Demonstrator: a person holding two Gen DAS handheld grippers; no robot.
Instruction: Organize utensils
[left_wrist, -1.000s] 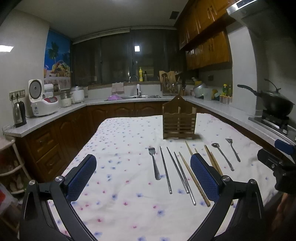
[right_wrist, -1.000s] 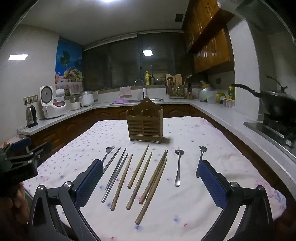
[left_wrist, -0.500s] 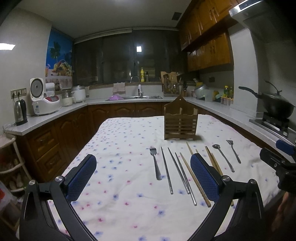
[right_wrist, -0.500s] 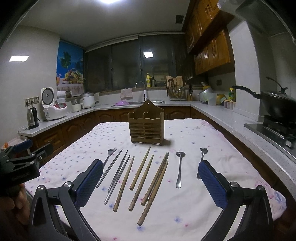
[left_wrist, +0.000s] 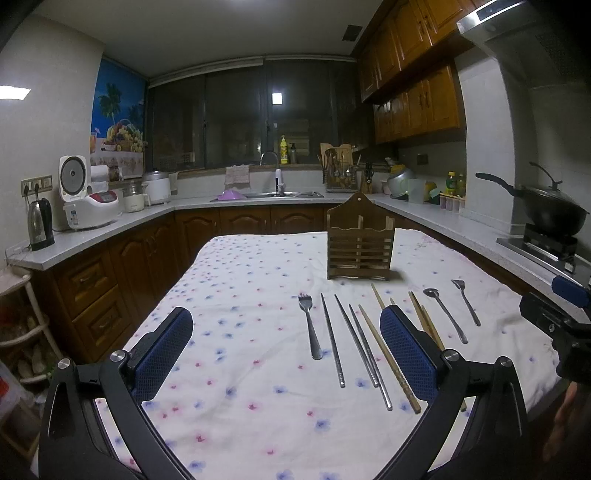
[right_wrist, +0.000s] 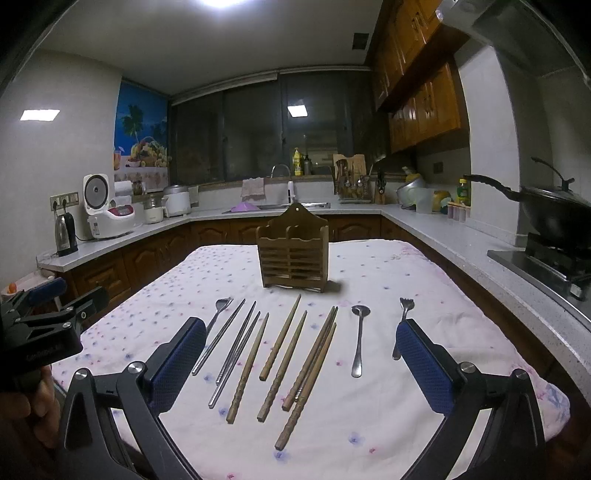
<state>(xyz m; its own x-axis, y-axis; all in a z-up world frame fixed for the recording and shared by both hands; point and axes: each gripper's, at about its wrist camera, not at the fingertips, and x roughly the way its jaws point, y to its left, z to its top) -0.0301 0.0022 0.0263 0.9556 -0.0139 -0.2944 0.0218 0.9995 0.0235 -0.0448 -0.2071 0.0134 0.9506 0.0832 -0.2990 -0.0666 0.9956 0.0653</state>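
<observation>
Left wrist view
Surface: a table under a white cloth printed with small blue and pink flowers is seen ahead of the left gripper.
Room: a dim kitchen is shown, with dark wood cabinets, a grey counter, a sink beneath a dark window, a rice cooker far left and a black wok far right.
Tool: the blue pads are held wide apart, nothing between them.
Utensils: a fork, metal chopsticks and a spoon are laid ahead and to the right, long axes running away from the tool, fork tines at the far end.
Holder: a slatted wooden utensil holder is stood upright beyond the row.

Right wrist view
Tool: the right gripper is spread open and empty above the row.
Utensils: wooden chopsticks are laid between the pads, thick ends nearest; a second fork is partly hidden by the right pad.
Writing: faint lettering on the other gripper, at far left, cannot be read.
</observation>
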